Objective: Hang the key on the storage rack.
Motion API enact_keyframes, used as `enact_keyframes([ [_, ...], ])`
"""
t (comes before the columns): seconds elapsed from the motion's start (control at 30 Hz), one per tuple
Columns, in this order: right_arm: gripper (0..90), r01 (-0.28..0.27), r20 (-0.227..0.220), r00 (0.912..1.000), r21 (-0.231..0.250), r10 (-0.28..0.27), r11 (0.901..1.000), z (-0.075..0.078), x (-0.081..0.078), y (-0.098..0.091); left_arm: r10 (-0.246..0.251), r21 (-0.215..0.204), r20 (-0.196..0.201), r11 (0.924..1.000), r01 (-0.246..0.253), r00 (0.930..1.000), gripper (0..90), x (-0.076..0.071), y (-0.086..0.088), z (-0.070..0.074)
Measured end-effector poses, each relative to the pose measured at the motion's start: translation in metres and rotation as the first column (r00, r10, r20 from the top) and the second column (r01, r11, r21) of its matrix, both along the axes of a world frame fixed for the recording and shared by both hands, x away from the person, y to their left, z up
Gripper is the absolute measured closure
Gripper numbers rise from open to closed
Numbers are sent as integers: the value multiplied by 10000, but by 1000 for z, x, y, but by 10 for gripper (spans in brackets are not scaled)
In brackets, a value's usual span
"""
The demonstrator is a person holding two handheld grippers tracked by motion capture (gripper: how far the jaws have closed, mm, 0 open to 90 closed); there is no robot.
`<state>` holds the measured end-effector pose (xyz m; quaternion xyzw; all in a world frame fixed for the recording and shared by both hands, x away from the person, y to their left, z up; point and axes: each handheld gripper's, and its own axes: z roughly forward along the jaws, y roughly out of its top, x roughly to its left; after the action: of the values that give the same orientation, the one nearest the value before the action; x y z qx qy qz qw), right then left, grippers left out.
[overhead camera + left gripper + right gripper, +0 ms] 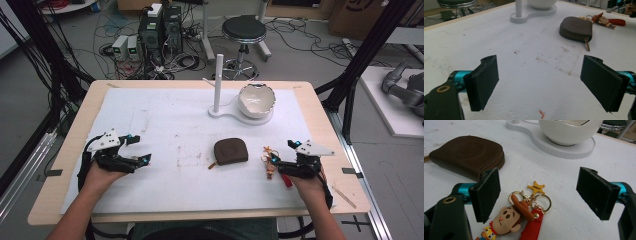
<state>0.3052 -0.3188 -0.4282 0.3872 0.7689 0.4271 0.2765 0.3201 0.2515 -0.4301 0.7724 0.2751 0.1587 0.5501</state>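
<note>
Cowboy keychain [511,220]: on worktop [150,125] just right of brown pouch [231,151], lying between jaws of right tongs [539,195], spread apart, untouched; left tongs [540,82]: well left of pouch, spread apart, nothing between.

no readable text, yellow star charm [536,187] lettering too small

R tool [270,161] open over keychain [270,167]; pouch [231,151] beside.
</note>
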Motion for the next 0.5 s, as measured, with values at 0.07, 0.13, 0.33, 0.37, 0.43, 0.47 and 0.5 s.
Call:
enact_keyframes([
  [0.07,196,-20,-62,10000,58,21,10000,0,0,-1,-15,-25,28,10000,15,10000,150,0,0,1],
  [0.13,196,-30,-115,9999,69,31,10000,-1,0,-1,-65,-1,-1,10000,65,10000,150,0,1,0],
  [0.33,196,-161,-198,9997,157,164,9997,0,-2,-1,-214,52,-68,9998,214,9997,151,-1,2,-1],
  [0.37,196,-171,-233,9996,148,175,9997,0,-3,0,-202,56,-65,9998,203,9998,151,-1,2,-1],
  [0.43,196,-227,-287,9993,103,230,9997,0,-6,2,-228,67,-65,9997,228,9997,150,0,1,-1],
  [0.47,196,-252,-314,9992,102,255,9996,0,-7,3,-244,84,-73,9997,245,9997,150,1,0,-1],
  [0.5,196,-290,-329,9990,47,291,9996,1,-8,4,-277,106,-67,9996,277,9996,151,2,0,-1],
])
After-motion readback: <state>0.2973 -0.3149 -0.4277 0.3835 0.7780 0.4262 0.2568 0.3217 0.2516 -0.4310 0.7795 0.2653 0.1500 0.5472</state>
